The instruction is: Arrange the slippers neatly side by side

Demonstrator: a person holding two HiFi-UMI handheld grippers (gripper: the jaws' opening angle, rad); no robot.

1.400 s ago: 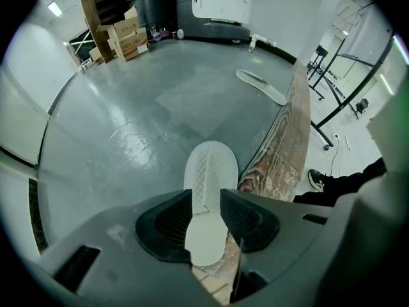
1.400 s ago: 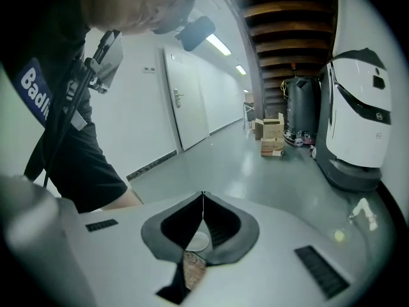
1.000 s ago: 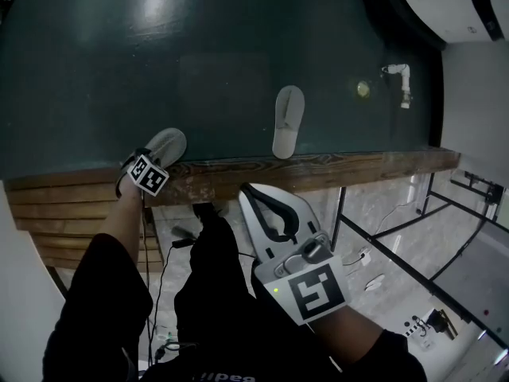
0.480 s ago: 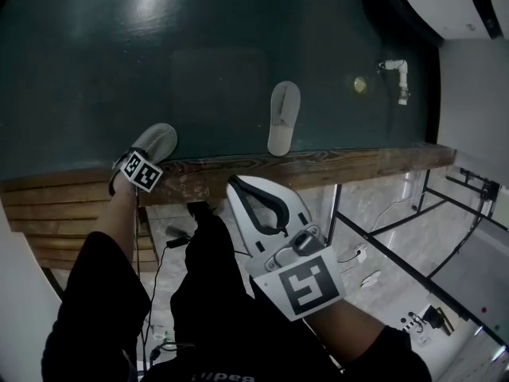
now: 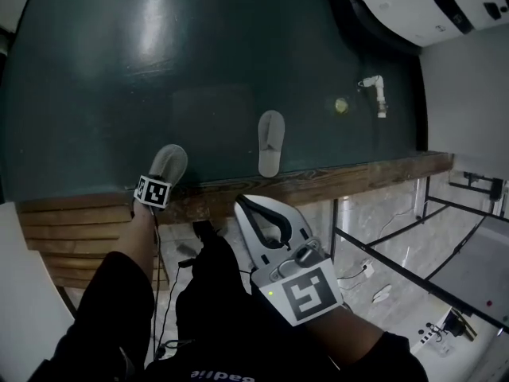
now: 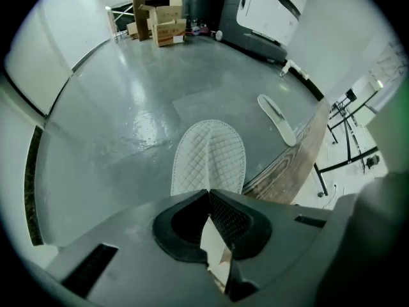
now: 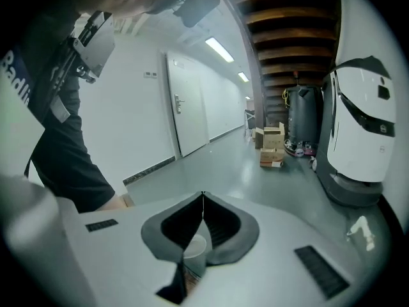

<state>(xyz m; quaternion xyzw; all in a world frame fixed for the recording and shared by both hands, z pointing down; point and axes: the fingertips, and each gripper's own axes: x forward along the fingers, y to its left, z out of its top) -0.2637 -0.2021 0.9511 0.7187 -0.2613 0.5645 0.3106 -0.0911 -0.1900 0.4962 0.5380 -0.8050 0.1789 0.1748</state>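
Note:
Two pale slippers lie on the dark green floor. The near slipper [image 5: 169, 164] rests close to the wooden edge, its quilted sole [image 6: 208, 155] filling the left gripper view. My left gripper [image 5: 161, 178] is at its heel, and its jaws [image 6: 208, 192] are shut on the slipper's edge, which creases between them. The second slipper [image 5: 270, 142] lies to the right, apart from the first, and shows as a thin strip [image 6: 277, 119] in the left gripper view. My right gripper [image 5: 242, 204] hangs in the air below the wooden edge, shut [image 7: 203, 194] with nothing in it.
A wooden rim [image 5: 334, 180] borders the green floor on the near side. A small white object [image 5: 374, 94] and a pale round spot [image 5: 341, 105] lie at the right. A white machine [image 5: 413, 6] stands behind. Cardboard boxes [image 6: 163, 24] sit far back. Metal bars [image 5: 398, 253] run below.
The head camera has pulled back a little, so both slippers look smaller. My left gripper stays at the near slipper's heel and my right gripper has barely moved.

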